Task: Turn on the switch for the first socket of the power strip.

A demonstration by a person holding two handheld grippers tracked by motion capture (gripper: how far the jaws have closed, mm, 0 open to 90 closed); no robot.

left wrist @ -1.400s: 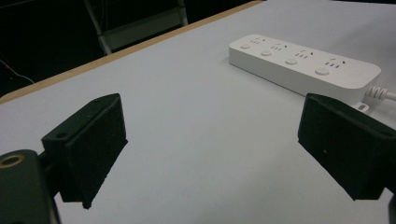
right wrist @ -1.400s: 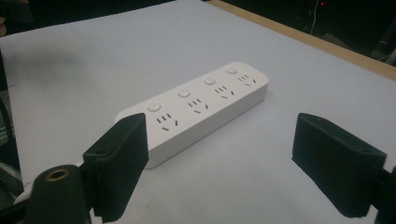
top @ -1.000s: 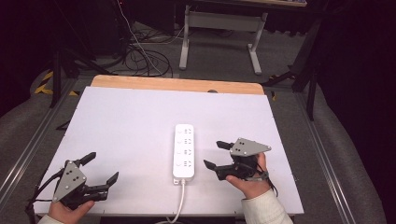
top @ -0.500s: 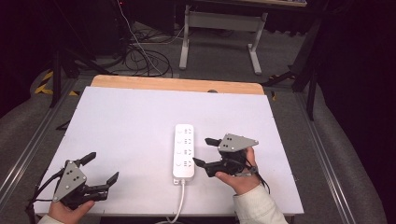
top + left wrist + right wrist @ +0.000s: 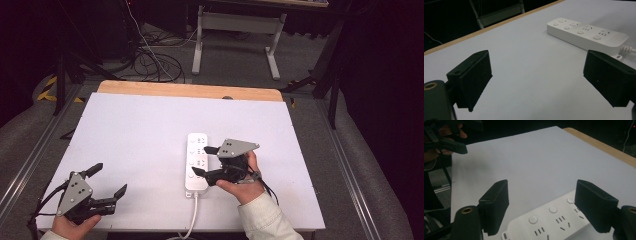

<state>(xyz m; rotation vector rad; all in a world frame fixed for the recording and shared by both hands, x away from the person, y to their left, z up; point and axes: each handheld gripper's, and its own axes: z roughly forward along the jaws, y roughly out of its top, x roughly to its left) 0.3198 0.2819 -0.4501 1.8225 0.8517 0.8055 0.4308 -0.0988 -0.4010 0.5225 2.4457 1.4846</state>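
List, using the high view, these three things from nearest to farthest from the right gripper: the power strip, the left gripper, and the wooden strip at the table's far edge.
1. The power strip: directly beside the right gripper, whose jaws reach over it.
2. The wooden strip: ahead, along the table's far edge.
3. The left gripper: far across at the near left corner.

L gripper (image 5: pixel 106 188) is seen at lower left of the high view, held in the person's left hand (image 5: pixel 75 225) at the bottom edge; jaws are spread wide apart, pointed up and to the right of frame. R gripper (image 5: pixel 204 160) is seen at lower centre, gripped by the right hand (image 5: pixel 245 182), whose pale sleeve (image 5: pixel 265 222) enters from the bottom; jaws are spread wide too, pointed left, w/ the grey plate on top.
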